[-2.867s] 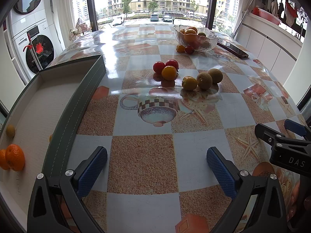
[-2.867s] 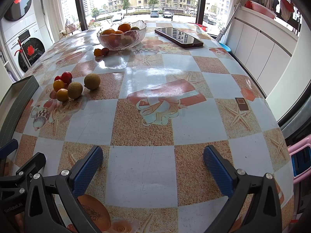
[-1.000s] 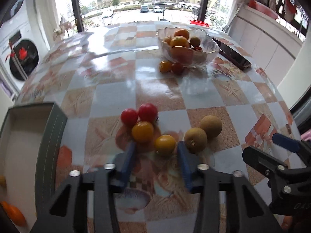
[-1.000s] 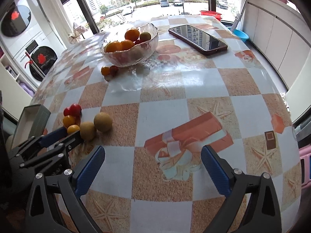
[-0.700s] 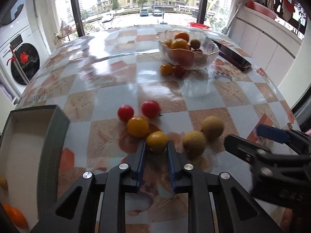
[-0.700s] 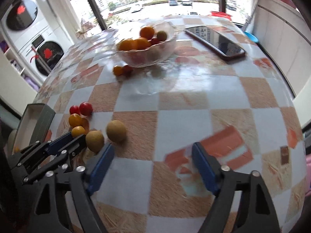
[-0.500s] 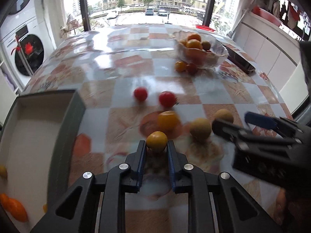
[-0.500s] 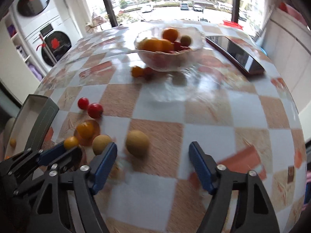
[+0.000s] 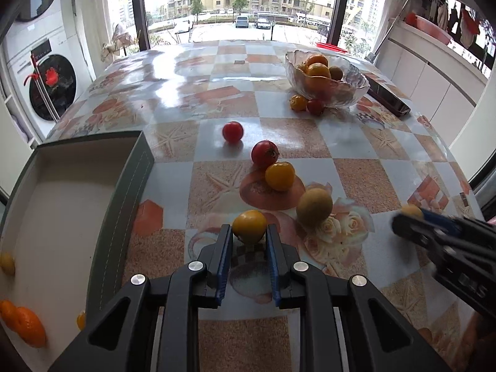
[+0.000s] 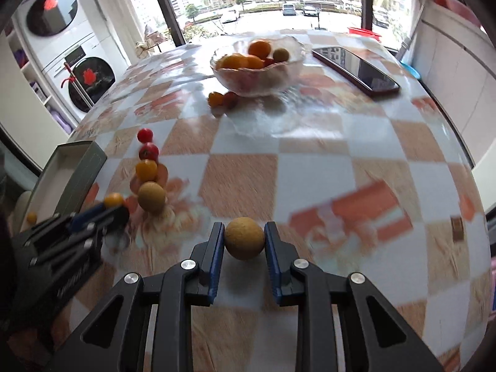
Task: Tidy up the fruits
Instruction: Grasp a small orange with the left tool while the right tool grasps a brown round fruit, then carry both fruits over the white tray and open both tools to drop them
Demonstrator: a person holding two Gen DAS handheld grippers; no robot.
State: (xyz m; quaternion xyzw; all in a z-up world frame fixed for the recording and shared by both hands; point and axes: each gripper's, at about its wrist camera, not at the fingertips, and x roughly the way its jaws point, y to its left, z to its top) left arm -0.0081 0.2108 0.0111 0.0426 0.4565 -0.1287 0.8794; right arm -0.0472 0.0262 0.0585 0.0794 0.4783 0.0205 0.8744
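Both tongs pinch fruit on the desk

Our left tongs (image 9: 249, 237) pinch a yellow tomato (image 9: 249, 226) near the box (image 9: 130, 186); our right tongs (image 10: 244, 241) clamp a brown round fruit (image 10: 244, 238). Both look light, smooth and apt to roll, the tomato soft; we hold each gently across its widest middle.

Loose on the table (image 9: 198, 114): two red tomatoes (image 9: 232, 131), three yellow tomatoes (image 9: 279, 175) and two brown fruits (image 9: 314, 206) (one of each is gripped). One bowl (image 9: 356, 85), one phone (image 10: 356, 69), one tray (image 9: 130, 186).
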